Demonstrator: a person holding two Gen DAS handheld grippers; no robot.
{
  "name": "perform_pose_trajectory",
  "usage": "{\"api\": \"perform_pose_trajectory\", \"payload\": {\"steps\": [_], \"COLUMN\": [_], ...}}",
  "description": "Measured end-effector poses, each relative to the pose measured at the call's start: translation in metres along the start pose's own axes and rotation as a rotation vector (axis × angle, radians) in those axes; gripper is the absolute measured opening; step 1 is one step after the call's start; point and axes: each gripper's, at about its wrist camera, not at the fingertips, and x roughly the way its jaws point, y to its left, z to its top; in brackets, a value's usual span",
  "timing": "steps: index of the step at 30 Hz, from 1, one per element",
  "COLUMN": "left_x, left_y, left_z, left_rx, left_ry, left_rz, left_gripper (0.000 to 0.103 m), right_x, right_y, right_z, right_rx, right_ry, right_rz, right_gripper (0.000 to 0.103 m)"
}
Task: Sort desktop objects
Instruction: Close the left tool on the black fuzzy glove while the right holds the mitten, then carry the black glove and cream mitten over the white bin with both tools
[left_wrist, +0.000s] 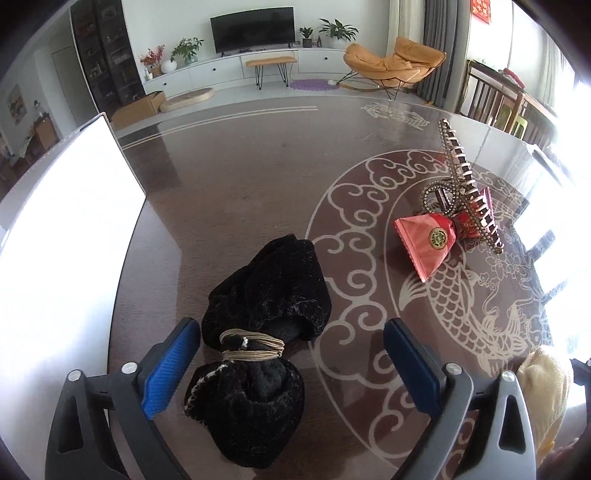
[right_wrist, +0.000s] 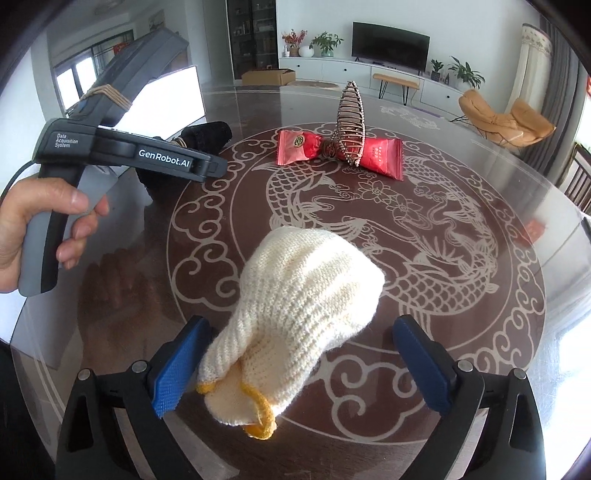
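Grippers both wide, nothing pinched: left gripper (left_wrist: 291, 354) straddles black bundle (left_wrist: 258, 354), right gripper (right_wrist: 301, 362) straddles cream glove (right_wrist: 295, 314), prob. for sorting pickups.

Black television (left_wrist: 253, 28) on white cabinet (left_wrist: 207, 72), orange lounge chair (left_wrist: 391, 62), potted plants (left_wrist: 337, 31), cardboard box (left_wrist: 138, 108)

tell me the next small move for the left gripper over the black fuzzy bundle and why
Probably shift it slightly toward the left finger's side, then close. The left gripper stands open with the black fuzzy bundle between its fingers, off centre: the bundle's tan band lies near the left pad, with a wide gap to the right one. Neither pad appears to press on it yet.
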Motion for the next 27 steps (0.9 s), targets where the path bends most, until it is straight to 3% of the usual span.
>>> {"api": "perform_pose_trajectory", "payload": {"steps": [1, 2, 3, 7, 12, 14, 18, 19, 21, 23, 27], "left_x": [-0.004, -0.008, -0.012, -0.033, -0.076, -0.087, -0.088, -0.086, -0.082, -0.081, -0.081], "left_y": [0.001, 0.0, 0.0, -0.001, -0.01, -0.016, -0.014, -0.009, -0.007, -0.013, -0.014], "left_z": [-0.003, -0.006, -0.011, -0.047, -0.116, -0.136, -0.144, -0.143, -0.139, -0.14, -0.142], "left_rx": [-0.013, -0.018, -0.026, -0.061, -0.097, -0.087, -0.126, -0.143, -0.149, -0.121, -0.116], "left_ry": [-0.019, -0.035, -0.042, -0.06, -0.071, -0.09, -0.094, -0.084, -0.061, -0.046, -0.044], "left_rz": [-0.026, -0.007, -0.007, 0.002, 0.007, 0.047, 0.104, 0.088, 0.066, 0.058, 0.047], "left_gripper": [0.066, 0.044, 0.037, 0.037, 0.038, 0.042, 0.075, 0.078, 0.095, 0.103, 0.103], "right_x": [0.0, 0.001, 0.0, 0.0, 0.001, 0.001, 0.001, 0.001, 0.001, 0.001, 0.001], "right_y": [-0.002, -0.002, -0.003, -0.003, -0.003, -0.003, -0.003, -0.003, -0.003, -0.003, -0.003], "right_z": [0.0, 0.0, 0.0, 0.0, 0.0, 0.0, 0.0, 0.0, 0.0, 0.0, 0.0], "right_rx": [0.004, 0.004, 0.004, 0.004, 0.004, 0.005, 0.005, 0.005, 0.005, 0.005, 0.005], "right_ry": [0.0, 0.0, 0.0, 0.001, 0.002, 0.003, 0.003, 0.003, 0.003, 0.003, 0.003], "right_rz": [0.003, 0.003, 0.003, 0.003, -0.004, -0.004, -0.003, -0.004, -0.004, -0.004, -0.004], "right_gripper": [0.102, 0.102, 0.102, 0.102, 0.103, 0.103, 0.103, 0.103, 0.103, 0.103, 0.103]}}
